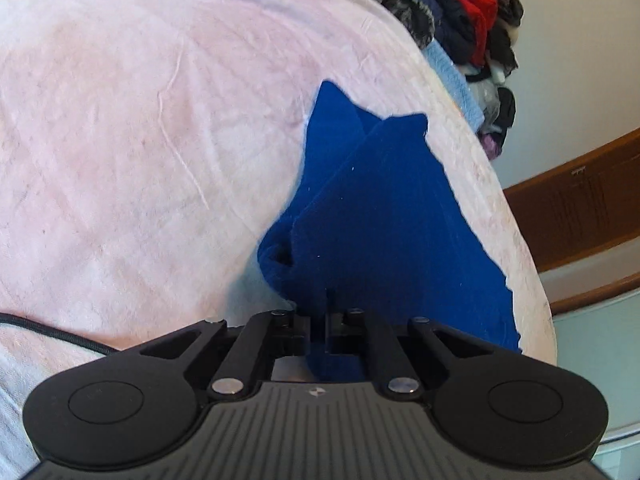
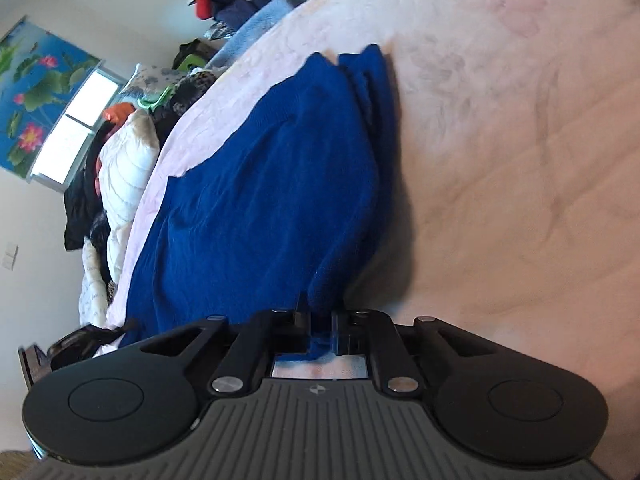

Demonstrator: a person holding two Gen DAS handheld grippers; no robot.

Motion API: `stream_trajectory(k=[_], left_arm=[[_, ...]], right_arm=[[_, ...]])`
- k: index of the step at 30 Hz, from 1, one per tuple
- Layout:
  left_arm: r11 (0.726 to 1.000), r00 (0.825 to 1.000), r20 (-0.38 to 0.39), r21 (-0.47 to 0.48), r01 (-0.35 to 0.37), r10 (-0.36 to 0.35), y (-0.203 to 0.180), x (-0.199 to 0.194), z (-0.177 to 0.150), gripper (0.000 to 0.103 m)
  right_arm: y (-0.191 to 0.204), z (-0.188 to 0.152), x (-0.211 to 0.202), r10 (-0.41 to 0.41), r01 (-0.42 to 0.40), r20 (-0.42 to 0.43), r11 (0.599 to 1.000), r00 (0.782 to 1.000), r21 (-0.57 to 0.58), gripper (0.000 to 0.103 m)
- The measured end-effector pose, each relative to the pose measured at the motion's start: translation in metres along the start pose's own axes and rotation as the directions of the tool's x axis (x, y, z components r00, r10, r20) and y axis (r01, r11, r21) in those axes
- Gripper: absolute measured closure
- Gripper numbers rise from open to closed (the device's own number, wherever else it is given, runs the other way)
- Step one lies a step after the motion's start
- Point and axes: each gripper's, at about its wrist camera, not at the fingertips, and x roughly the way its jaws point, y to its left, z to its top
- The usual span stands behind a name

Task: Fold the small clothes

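Note:
A royal blue knitted garment (image 1: 376, 216) lies on a pale pink blanket (image 1: 140, 120). My left gripper (image 1: 326, 308) is shut on a fold of it, and the cloth rises up to the jaws. In the right wrist view the same blue garment (image 2: 272, 184) stretches away from my right gripper (image 2: 320, 320), which is shut on another edge of it. The fabric is bunched along its right side and lifted a little off the pink blanket (image 2: 520, 160). The fingertips of both grippers are mostly hidden by cloth.
A heap of mixed clothes (image 1: 468, 20) lies at the blanket's far edge, with a light blue towel (image 1: 452, 80) beside it. A wooden bed frame (image 1: 580, 200) is at the right. More clothes and a white quilt (image 2: 128, 168) lie at the left under a window (image 2: 76, 120).

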Motion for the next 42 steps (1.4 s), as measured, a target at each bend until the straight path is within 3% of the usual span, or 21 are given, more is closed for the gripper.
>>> stream_trajectory(k=[4, 9, 12, 13, 14, 15, 16, 17, 18, 19, 20, 21, 24, 27, 32, 34, 36, 42], left_arm=[[0.997, 0.998, 0.058, 0.082, -0.014, 0.01, -0.007, -0.025, -0.006, 0.099], [0.995, 0.998, 0.019, 0.085, -0.058, 0.057, 0.01, -0.012, -0.005, 0.099], [0.968, 0.987, 0.071, 0.197, -0.154, 0.143, -0.008, -0.02, -0.011, 0.094], [0.95, 0.978, 0.095, 0.238, -0.202, 0.184, -0.014, -0.024, -0.013, 0.091], [0.928, 0.964, 0.127, 0.268, -0.258, 0.232, -0.02, -0.03, -0.015, 0.079], [0.905, 0.948, 0.17, 0.29, -0.31, 0.27, -0.027, -0.036, -0.017, 0.06], [0.885, 0.931, 0.224, 0.308, -0.349, 0.289, -0.032, -0.043, -0.019, 0.049], [0.862, 0.905, 0.305, 0.322, -0.391, 0.297, -0.039, -0.052, -0.02, 0.027], [0.843, 0.879, 0.382, 0.336, -0.42, 0.286, -0.046, -0.059, -0.022, 0.019], [0.825, 0.858, 0.437, 0.355, -0.44, 0.27, -0.053, -0.063, -0.024, 0.019], [0.804, 0.842, 0.473, 0.377, -0.46, 0.26, -0.063, -0.064, -0.025, 0.019], [0.792, 0.839, 0.483, 0.395, -0.466, 0.253, -0.071, -0.062, -0.025, 0.019], [0.797, 0.877, 0.437, 0.448, -0.406, 0.201, -0.085, -0.044, -0.027, 0.019], [0.754, 0.883, 0.411, 0.499, -0.427, 0.228, -0.096, -0.016, -0.037, 0.019], [0.742, 0.906, 0.326, 0.53, -0.411, 0.27, -0.087, 0.022, -0.045, 0.019], [0.732, 0.905, 0.31, 0.538, -0.418, 0.29, -0.08, 0.033, -0.05, 0.019], [0.708, 0.899, 0.337, 0.559, -0.431, 0.281, -0.079, 0.035, -0.057, 0.018], [0.718, 0.903, 0.335, 0.555, -0.421, 0.27, -0.078, 0.034, -0.059, 0.015]], right_arm=[[0.014, 0.001, -0.03, 0.048, -0.046, 0.049, 0.998, 0.998, -0.031, 0.091], [-0.015, 0.0, -0.024, -0.037, 0.037, 0.003, 0.999, 0.999, -0.009, 0.091], [-0.01, -0.005, -0.02, -0.045, 0.045, 0.012, 0.998, 0.999, -0.035, 0.085], [-0.008, -0.004, -0.02, -0.049, 0.049, 0.011, 0.998, 0.999, -0.031, 0.079], [-0.007, -0.003, -0.021, -0.059, 0.059, 0.014, 0.998, 0.998, -0.027, 0.067], [-0.005, 0.0, -0.024, -0.077, 0.078, 0.029, 0.996, 0.997, -0.038, 0.064], [-0.001, 0.003, -0.029, -0.099, 0.103, 0.063, 0.993, 0.993, -0.062, 0.064], [0.004, 0.007, -0.034, -0.133, 0.143, 0.11, 0.986, 0.985, -0.088, 0.064], [0.01, 0.013, -0.037, -0.162, 0.182, 0.154, 0.976, 0.975, -0.122, 0.064], [0.019, 0.02, -0.038, -0.175, 0.205, 0.187, 0.966, 0.967, -0.156, 0.064], [0.028, 0.028, -0.036, -0.166, 0.204, 0.203, 0.961, 0.965, -0.185, 0.064], [0.037, 0.038, -0.03, -0.144, 0.187, 0.203, 0.96, 0.969, -0.209, 0.064], [0.067, 0.064, 0.002, -0.093, 0.139, 0.171, 0.948, 0.981, -0.285, 0.055], [0.091, 0.085, 0.044, -0.123, 0.165, 0.139, 0.921, 0.983, -0.353, 0.054], [0.11, 0.101, 0.102, -0.234, 0.257, 0.107, 0.863, 0.966, -0.435, 0.055], [0.103, 0.104, 0.116, -0.27, 0.282, 0.091, 0.858, 0.959, -0.43, 0.055], [0.098, 0.102, 0.119, -0.252, 0.27, 0.099, 0.856, 0.963, -0.441, 0.054], [0.083, 0.109, 0.112, -0.202, 0.221, 0.09, 0.887, 0.975, -0.406, 0.061]])
